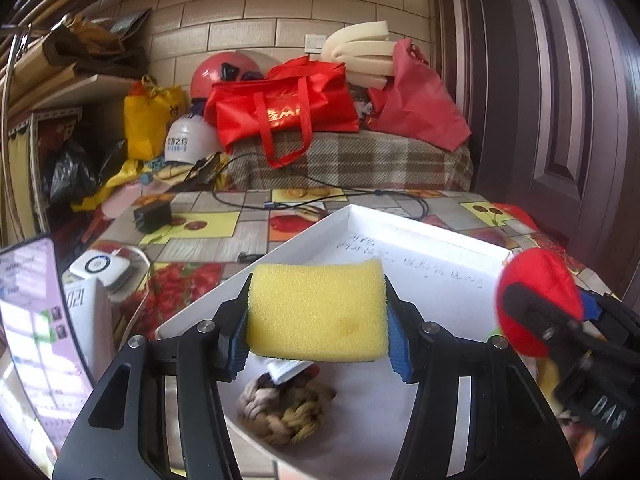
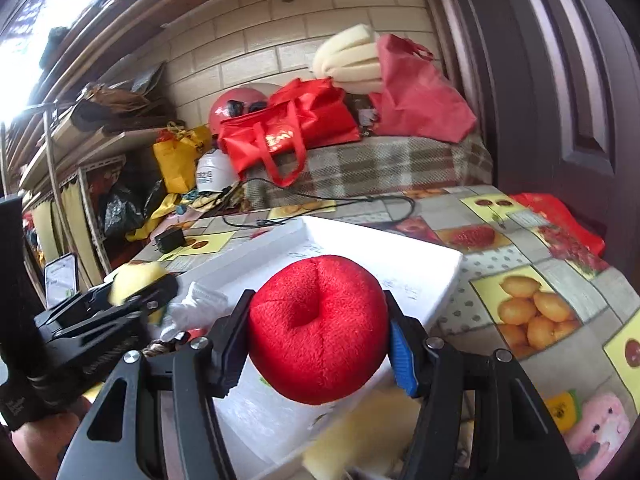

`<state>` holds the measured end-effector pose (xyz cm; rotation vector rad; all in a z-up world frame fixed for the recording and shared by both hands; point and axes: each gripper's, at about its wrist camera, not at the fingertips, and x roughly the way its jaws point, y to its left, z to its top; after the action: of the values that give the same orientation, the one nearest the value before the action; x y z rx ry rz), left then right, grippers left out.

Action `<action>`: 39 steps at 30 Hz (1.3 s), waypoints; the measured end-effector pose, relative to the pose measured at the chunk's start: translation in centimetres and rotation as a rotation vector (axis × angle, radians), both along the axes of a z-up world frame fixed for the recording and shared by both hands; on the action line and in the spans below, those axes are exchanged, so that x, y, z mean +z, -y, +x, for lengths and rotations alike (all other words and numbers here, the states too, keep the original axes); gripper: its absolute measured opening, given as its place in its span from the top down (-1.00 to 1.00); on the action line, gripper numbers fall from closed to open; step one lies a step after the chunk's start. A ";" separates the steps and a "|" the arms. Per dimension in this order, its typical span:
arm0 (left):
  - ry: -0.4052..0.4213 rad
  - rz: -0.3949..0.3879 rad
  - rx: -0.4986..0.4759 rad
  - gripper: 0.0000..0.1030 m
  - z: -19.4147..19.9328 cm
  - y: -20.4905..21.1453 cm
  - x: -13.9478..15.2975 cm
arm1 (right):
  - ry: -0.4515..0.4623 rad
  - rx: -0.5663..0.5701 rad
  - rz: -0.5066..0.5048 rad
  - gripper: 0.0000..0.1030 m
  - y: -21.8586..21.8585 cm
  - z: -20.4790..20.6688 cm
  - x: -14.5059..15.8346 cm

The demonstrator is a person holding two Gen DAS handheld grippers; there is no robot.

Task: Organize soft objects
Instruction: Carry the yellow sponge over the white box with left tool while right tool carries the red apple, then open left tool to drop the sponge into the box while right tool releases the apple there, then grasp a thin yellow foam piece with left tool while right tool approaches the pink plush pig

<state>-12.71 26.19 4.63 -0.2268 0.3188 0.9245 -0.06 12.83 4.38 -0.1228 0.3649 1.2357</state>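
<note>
My left gripper [image 1: 318, 316] is clamped partway closed on the yellow sponge [image 1: 318, 312], holding it above the white tray [image 1: 420, 240]. My right gripper [image 2: 318, 332] pinches the red plush apple [image 2: 318, 328] over the same tray's near right edge. A knotted rope ball [image 1: 286, 412] lies inside the tray.

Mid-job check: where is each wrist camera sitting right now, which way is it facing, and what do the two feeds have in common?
Left wrist: rides the left claw, looking along its fingers over the white tray; it grips a yellow sponge above a rope knot; the right claw shows at right.
Right wrist: rides the right claw, facing the same tray; it grips a red plush ball; the left claw shows at left.
Shared: tray, fruit tablecloth, red bag.
</note>
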 end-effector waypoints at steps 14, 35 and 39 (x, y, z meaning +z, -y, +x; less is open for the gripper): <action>0.091 -0.194 0.030 -0.15 -1.1 -3.9 -0.9 | -0.219 0.040 0.005 -0.38 -2.4 3.1 -0.9; 0.224 -0.123 0.105 -1.00 -4.0 -2.6 -0.3 | -0.118 0.480 -0.142 -0.99 1.5 -4.1 -1.2; 0.217 -0.125 0.105 -1.00 -4.1 -2.6 -0.4 | -0.066 0.496 -0.238 -0.99 -0.5 -5.8 -1.9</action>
<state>-16.77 28.75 4.25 -0.4583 0.1650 0.9744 -5.85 13.36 2.46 -0.3958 0.5602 1.6844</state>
